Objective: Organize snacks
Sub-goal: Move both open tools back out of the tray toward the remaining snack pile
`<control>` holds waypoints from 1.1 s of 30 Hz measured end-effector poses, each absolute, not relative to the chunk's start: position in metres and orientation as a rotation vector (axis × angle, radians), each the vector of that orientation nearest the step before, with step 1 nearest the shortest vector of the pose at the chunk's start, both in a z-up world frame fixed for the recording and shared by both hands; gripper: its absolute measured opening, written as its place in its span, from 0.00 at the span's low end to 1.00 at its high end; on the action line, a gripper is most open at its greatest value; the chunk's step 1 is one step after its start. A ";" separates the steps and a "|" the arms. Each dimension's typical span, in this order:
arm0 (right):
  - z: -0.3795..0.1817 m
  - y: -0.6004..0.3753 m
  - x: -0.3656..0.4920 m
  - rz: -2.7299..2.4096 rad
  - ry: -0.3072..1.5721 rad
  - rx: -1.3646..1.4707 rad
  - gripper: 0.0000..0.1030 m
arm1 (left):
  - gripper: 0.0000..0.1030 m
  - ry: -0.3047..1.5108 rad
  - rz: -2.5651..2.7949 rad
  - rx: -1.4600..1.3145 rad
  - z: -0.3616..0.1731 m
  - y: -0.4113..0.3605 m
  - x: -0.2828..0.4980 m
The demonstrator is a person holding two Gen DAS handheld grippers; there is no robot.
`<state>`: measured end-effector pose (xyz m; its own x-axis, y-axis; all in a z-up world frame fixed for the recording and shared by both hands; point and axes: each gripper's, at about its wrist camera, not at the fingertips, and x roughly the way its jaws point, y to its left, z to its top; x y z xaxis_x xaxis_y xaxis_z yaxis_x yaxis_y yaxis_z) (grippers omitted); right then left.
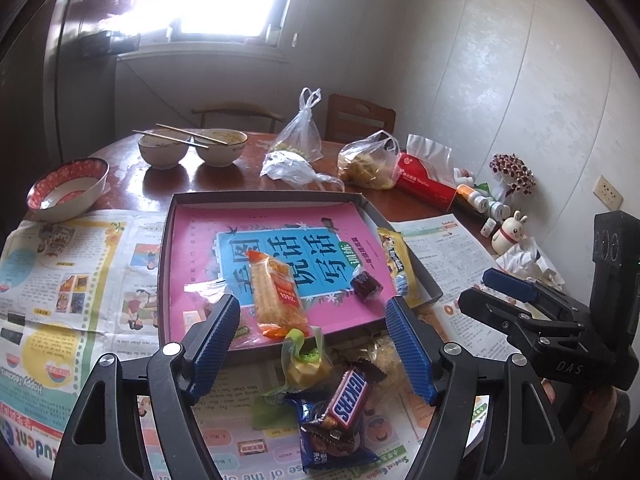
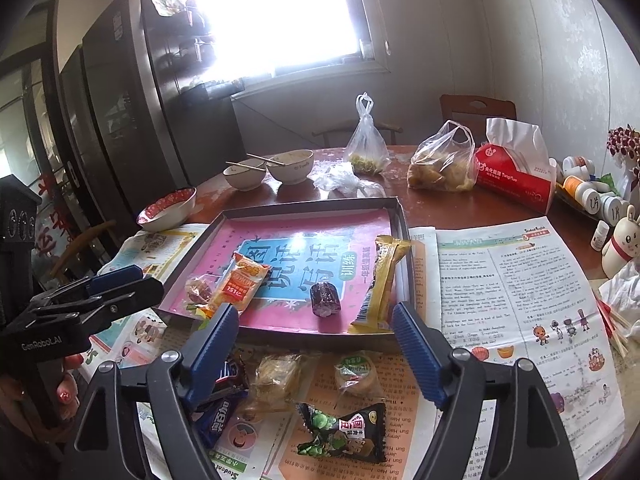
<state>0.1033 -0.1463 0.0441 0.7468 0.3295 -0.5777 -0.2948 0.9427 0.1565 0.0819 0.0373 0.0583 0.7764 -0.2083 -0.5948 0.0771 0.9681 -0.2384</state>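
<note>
We are hovering both grippers, left gripper (image 1: 312, 312) and right gripper (image 2: 316, 320), fingers apart and empty; we are aiming squarely for the Snickers bar (image 1: 349, 400), then the tray (image 1: 168, 240).

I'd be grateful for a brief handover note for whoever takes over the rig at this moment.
Left tool: open, empty, above the tray's near edge.
Right tool: open, empty, at the same edge.
In the tray: orange cracker pack, dark wrapped candy, yellow bar, small clear-wrapped sweet.
Left on the newspaper: Snickers, blue Oreo pack, green-tab sweet, clear-wrapped pastry, round green-label snack, black pea packet.
</note>
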 end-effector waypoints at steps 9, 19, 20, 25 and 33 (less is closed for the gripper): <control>0.042 -0.147 0.096 0.343 0.649 0.051 0.78 | 0.75 0.682 -0.173 -0.189 0.057 0.033 0.075; 0.034 -0.149 0.089 0.337 0.670 0.039 0.79 | 0.75 0.724 -0.214 -0.157 0.049 0.022 0.073; 0.034 -0.149 0.089 0.337 0.672 0.039 0.79 | 0.75 0.728 -0.219 -0.153 0.048 0.021 0.073; 0.028 -0.147 0.086 0.340 0.685 0.033 0.79 | 0.75 0.745 -0.231 -0.139 0.044 0.015 0.071; 0.021 -0.148 0.082 0.340 0.701 0.029 0.79 | 0.75 0.780 -0.242 -0.117 0.036 0.012 0.069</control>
